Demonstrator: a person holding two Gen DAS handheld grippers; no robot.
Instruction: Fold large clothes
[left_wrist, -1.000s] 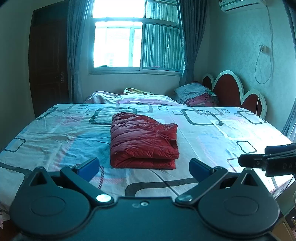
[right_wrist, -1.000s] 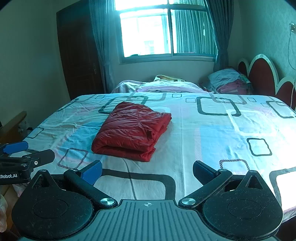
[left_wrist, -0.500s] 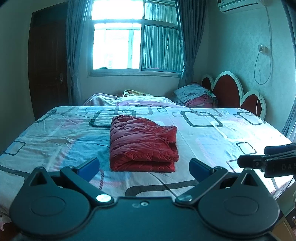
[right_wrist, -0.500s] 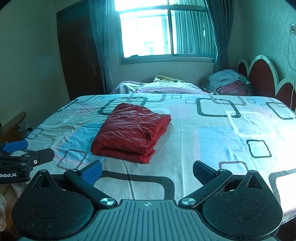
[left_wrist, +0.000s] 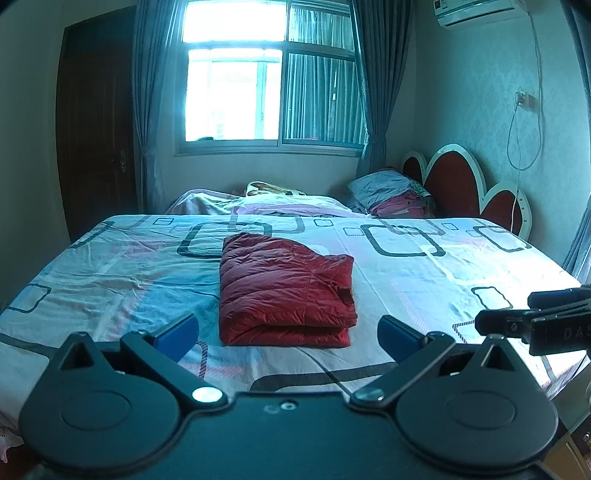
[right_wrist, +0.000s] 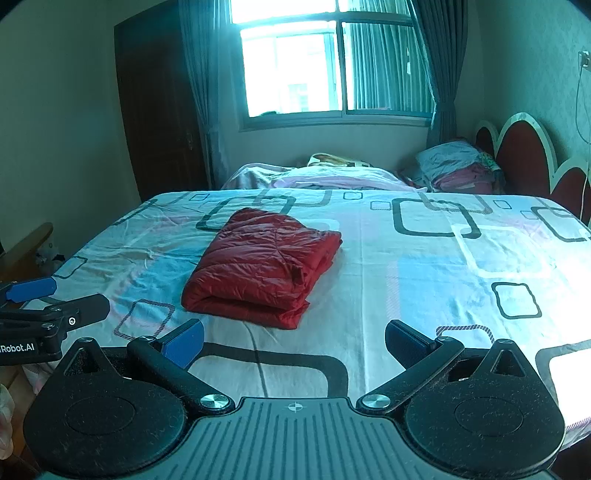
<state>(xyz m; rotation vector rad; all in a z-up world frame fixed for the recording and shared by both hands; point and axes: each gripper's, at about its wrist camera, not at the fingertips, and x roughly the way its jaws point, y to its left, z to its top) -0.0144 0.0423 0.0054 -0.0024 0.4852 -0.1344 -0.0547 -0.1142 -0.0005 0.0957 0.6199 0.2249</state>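
Observation:
A red quilted down jacket (left_wrist: 284, 291) lies folded into a thick rectangle on the patterned bed sheet (left_wrist: 110, 273); it also shows in the right wrist view (right_wrist: 264, 266). My left gripper (left_wrist: 288, 338) is open and empty, held back from the bed's near edge, short of the jacket. My right gripper (right_wrist: 293, 343) is open and empty, also near the bed's front edge, to the right of the jacket. The right gripper shows at the right edge of the left wrist view (left_wrist: 535, 317). The left gripper shows at the left edge of the right wrist view (right_wrist: 44, 310).
A heap of bedding (left_wrist: 266, 201) lies at the bed's far side under the window. Folded pillows and clothes (left_wrist: 391, 194) sit by the red headboard (left_wrist: 454, 184) at the right. A dark wardrobe (left_wrist: 96, 129) stands at the back left.
Both grippers have drawn back and tilted up slightly, so the jacket sits a little lower and farther in both views. The jacket has not moved.

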